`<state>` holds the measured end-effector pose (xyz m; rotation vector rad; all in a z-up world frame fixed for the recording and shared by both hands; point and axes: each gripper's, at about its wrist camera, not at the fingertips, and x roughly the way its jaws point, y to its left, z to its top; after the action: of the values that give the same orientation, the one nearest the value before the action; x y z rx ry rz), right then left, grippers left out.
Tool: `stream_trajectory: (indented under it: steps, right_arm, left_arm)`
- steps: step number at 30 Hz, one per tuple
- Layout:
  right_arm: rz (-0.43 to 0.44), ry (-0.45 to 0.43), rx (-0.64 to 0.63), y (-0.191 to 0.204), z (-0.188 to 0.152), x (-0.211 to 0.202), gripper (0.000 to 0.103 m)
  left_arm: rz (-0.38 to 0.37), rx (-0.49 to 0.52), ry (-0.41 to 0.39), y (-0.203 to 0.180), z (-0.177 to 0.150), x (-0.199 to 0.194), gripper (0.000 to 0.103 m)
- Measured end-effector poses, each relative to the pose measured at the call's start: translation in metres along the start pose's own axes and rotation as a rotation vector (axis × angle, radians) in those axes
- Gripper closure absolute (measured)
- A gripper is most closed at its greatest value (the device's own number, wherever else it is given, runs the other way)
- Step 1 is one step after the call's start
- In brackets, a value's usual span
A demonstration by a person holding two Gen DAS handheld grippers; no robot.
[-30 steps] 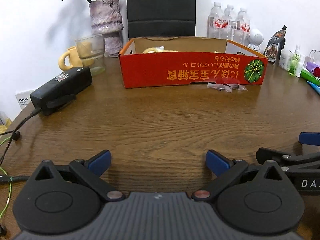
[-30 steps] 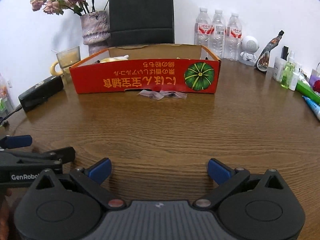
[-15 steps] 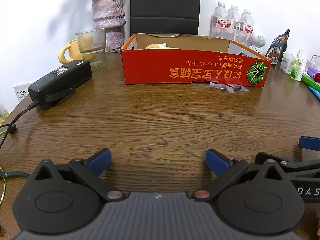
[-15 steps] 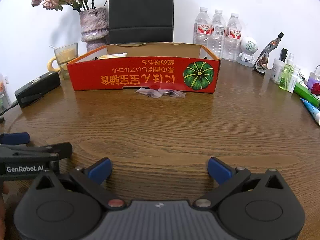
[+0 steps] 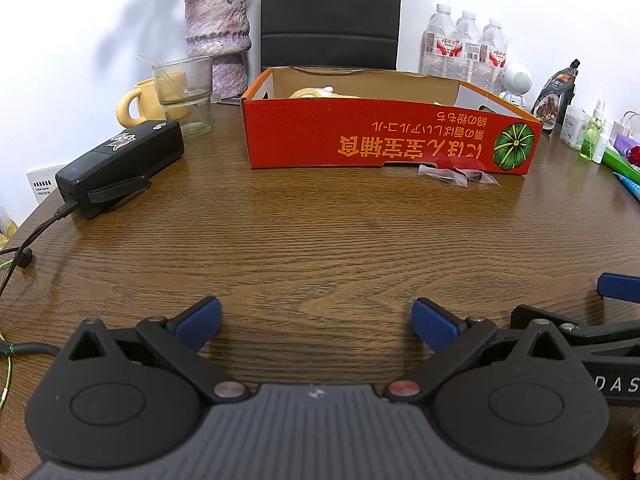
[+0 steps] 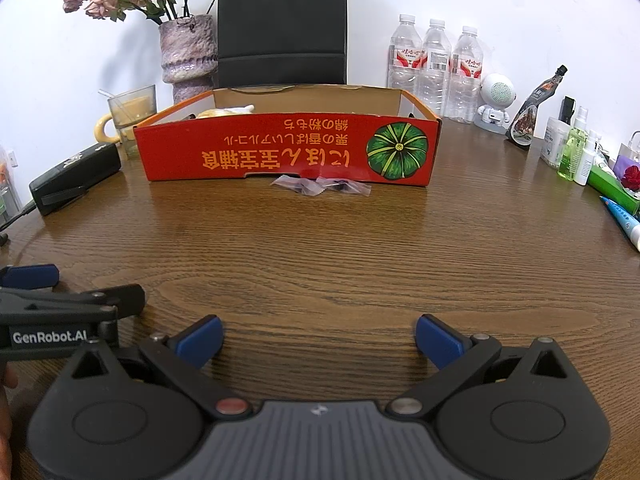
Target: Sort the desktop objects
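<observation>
Both tools, left [image 5: 316, 322] and right [image 6: 318, 334], gape wide, well short of the clear packets [image 6: 320, 187].

A dark wood-grain table [image 6: 320, 248] carries everything. A red cardboard box [image 6: 288, 152] sits toward the far side, and small clear plastic packets [image 6: 320, 187] lie on the wood touching its front wall. On the left rest a black case [image 5: 120, 164] with a cable plugged in, a glass cup [image 5: 186, 94], a yellow mug [image 5: 136, 106] and a purple vase [image 5: 218, 36]. Behind the box stand three water bottles [image 6: 434, 66], a white speaker figure [image 6: 496, 104], a dark pouch [image 6: 532, 112] and small bottles [image 6: 574, 152] at the right edge.
</observation>
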<state>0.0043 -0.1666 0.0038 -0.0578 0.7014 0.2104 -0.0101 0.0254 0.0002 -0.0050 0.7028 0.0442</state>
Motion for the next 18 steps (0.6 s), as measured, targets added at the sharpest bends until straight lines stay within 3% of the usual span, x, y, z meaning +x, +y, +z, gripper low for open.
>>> stream_trajectory:
  steps: [18]
  right_arm:
    - [0.026, 0.007, -0.011, -0.0029, 0.0035, 0.0028, 0.000]
  left_arm:
    - [0.007, 0.009, -0.003, -0.0021, 0.0019, -0.0001, 0.000]
